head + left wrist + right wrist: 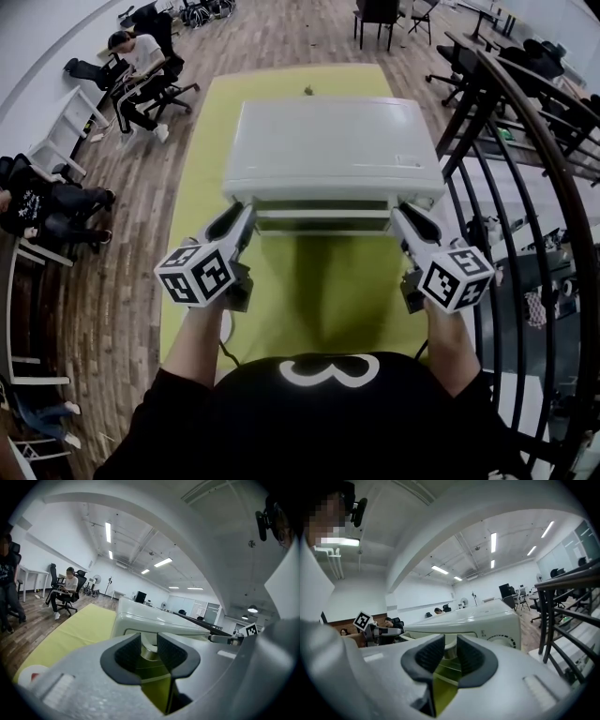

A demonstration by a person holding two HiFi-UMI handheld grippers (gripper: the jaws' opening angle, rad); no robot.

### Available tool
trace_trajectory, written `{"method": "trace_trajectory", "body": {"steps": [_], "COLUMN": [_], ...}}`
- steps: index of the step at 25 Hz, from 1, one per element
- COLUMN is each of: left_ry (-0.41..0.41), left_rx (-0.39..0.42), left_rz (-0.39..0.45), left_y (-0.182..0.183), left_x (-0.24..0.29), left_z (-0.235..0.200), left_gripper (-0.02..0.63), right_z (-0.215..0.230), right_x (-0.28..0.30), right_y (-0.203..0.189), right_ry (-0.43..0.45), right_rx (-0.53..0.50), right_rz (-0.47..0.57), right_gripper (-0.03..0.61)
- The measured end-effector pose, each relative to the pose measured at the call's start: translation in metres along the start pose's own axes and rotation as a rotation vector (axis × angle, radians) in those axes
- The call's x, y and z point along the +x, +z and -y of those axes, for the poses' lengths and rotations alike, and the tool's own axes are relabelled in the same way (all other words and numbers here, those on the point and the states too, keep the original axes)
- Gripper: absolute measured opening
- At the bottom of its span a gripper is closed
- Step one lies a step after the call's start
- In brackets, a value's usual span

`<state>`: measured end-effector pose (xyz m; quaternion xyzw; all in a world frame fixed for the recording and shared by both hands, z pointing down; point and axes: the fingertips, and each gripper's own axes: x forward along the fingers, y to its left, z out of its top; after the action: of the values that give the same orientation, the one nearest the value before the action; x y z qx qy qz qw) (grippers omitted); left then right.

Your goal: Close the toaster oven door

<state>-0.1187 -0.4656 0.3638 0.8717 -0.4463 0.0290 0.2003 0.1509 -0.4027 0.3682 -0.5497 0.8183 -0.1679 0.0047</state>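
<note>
**Door closing: both ends to be moved as one**

Toaster oven [333,150] is seen straight ahead of both pairs of jaws, standing on the green surface [323,281]. The left gripper [244,216] is set at the left end of the door [323,223] and the right gripper [400,217] at its right end, each just under the oven's top lip. In each gripper view the jaws are drawn in to a narrow gap. A pale bar, taken to be the door handle [149,644], sits in that gap. It appears to be gripped at both ends, though firm pad contact cannot be confirmed. Below the bar, between the jaws, green-tinted glass is seen.

The door is judged to be a little short of shut, since its front edge projects slightly past the oven's top in the head view. Its exact angle cannot be read.

The step is best done with both ends carried forward together, away from the person, along the door's own arc. If one pair of jaws leads, the door is likely to be twisted and the bar may slip out of the gap. The last part of the travel is best made gently, as the oven looks light and could be pushed along the surface. The bar should be let go only once the door is seated against the frame.
</note>
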Motion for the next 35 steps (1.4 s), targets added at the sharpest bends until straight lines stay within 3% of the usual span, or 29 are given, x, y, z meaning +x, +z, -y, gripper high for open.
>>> {"method": "trace_trajectory", "body": {"steps": [5, 7, 13, 19, 25, 35], "left_ry": [-0.021, -0.051, -0.161, -0.221, -0.265, -0.275], "left_rx": [0.010, 0.016, 0.051, 0.057, 0.040, 0.112], "left_rz": [0.046, 0.050, 0.012, -0.033, -0.023, -0.010], "left_y": [0.009, 0.006, -0.029, -0.072, -0.085, -0.086], "left_x": [-0.027, -0.038, -0.073, -0.105, -0.136, -0.154], "left_z": [0.021, 0.039, 0.109, 0.157, 0.185, 0.208], "left_gripper": [0.099, 0.078, 0.023, 0.011, 0.011, 0.011], "right_z": [-0.016, -0.030, -0.081, -0.111, -0.141, -0.155], "right_x": [-0.027, -0.040, -0.080, -0.118, -0.146, -0.166], "right_y": [0.005, 0.005, -0.012, -0.038, -0.050, -0.053], "right_ry": [0.040, 0.075, 0.198, 0.287, 0.355, 0.392], "right_rx": [0.000, 0.005, -0.048, -0.001, -0.010, -0.038], "right_rz": [0.031, 0.044, 0.027, 0.038, 0.019, 0.008], "right_gripper": [0.074, 0.026, 0.003, 0.003, 0.003, 0.002]}}
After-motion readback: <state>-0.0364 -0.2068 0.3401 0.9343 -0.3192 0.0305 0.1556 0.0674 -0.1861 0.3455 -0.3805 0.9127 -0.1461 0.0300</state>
